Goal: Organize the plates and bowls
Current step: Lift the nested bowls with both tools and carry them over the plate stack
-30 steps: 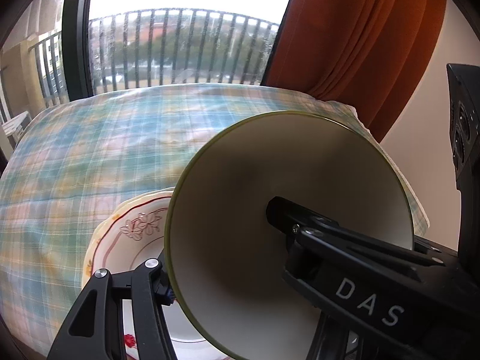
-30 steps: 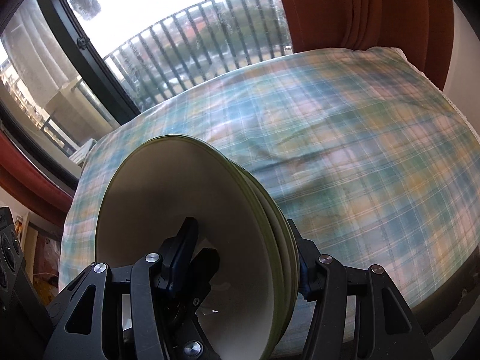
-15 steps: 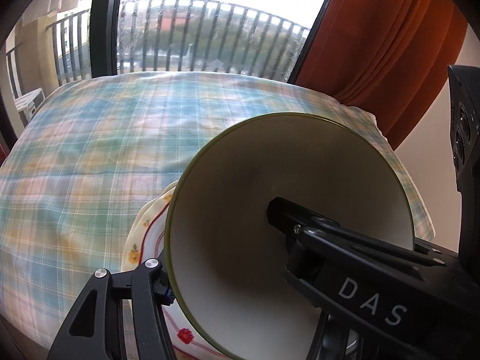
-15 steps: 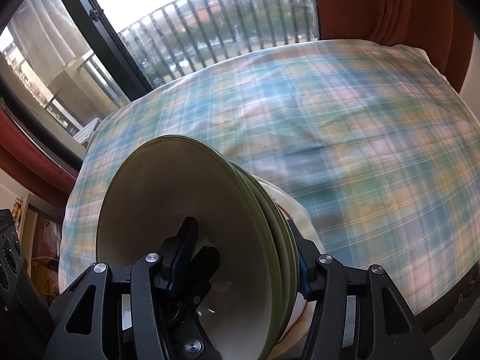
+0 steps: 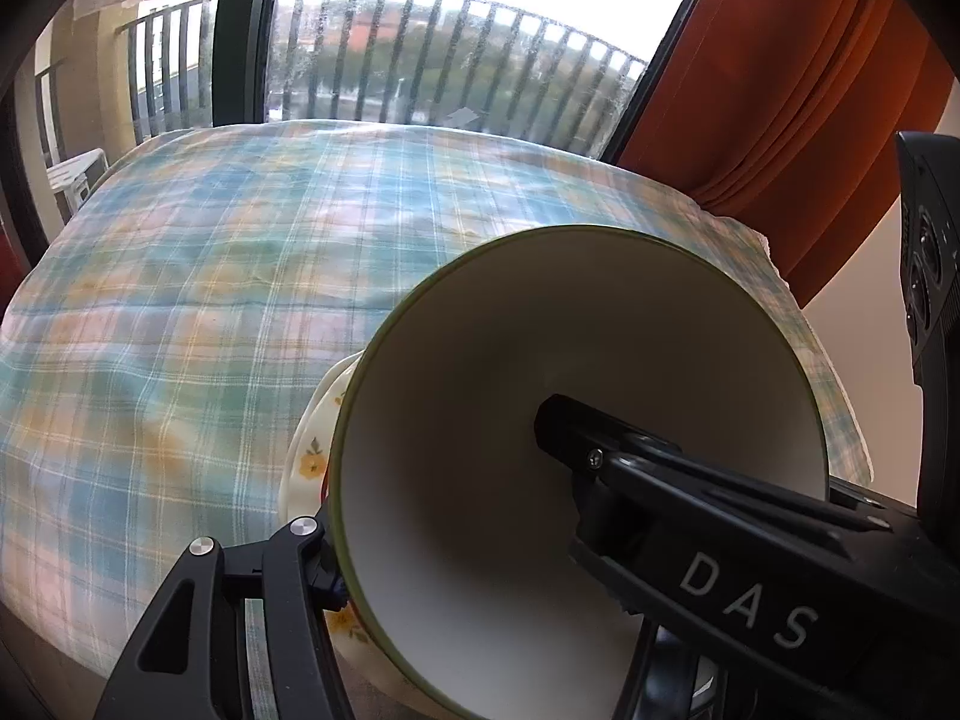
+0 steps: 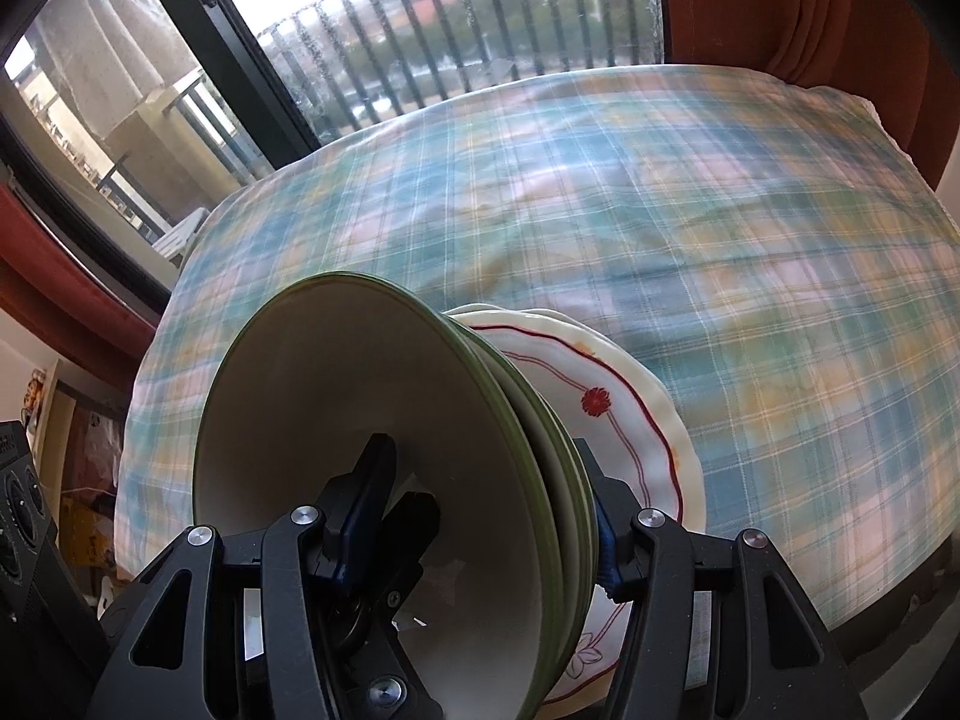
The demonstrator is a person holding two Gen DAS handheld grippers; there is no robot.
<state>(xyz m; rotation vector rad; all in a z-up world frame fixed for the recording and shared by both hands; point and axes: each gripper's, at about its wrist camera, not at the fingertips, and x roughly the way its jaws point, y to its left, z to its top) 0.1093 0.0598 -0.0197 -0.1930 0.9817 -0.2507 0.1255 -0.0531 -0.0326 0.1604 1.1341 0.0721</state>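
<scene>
A stack of green-rimmed bowls with cream insides (image 5: pixel 480 420) (image 6: pixel 372 420) is held between both grippers above the plaid tablecloth (image 5: pixel 210 300). My left gripper (image 5: pixel 456 510) is shut on the bowl rim, one finger inside and one outside. My right gripper (image 6: pixel 480 516) is shut on the opposite rim of the stack. Under the bowls lies a stack of cream plates with flower pattern and red line (image 6: pixel 624 420); their edge also shows in the left wrist view (image 5: pixel 312 450). The bowls hang just over these plates.
The table (image 6: pixel 720 210) is covered by the plaid cloth and stands against a window with a balcony railing (image 5: pixel 450 60). Orange curtains (image 5: pixel 780 90) hang at the right. The table's front edge (image 5: pixel 60 630) is close to the plates.
Both grippers with the bowl stack have moved over the flowered plates; the plates now show more at the right in the right wrist view and less in the left one.
</scene>
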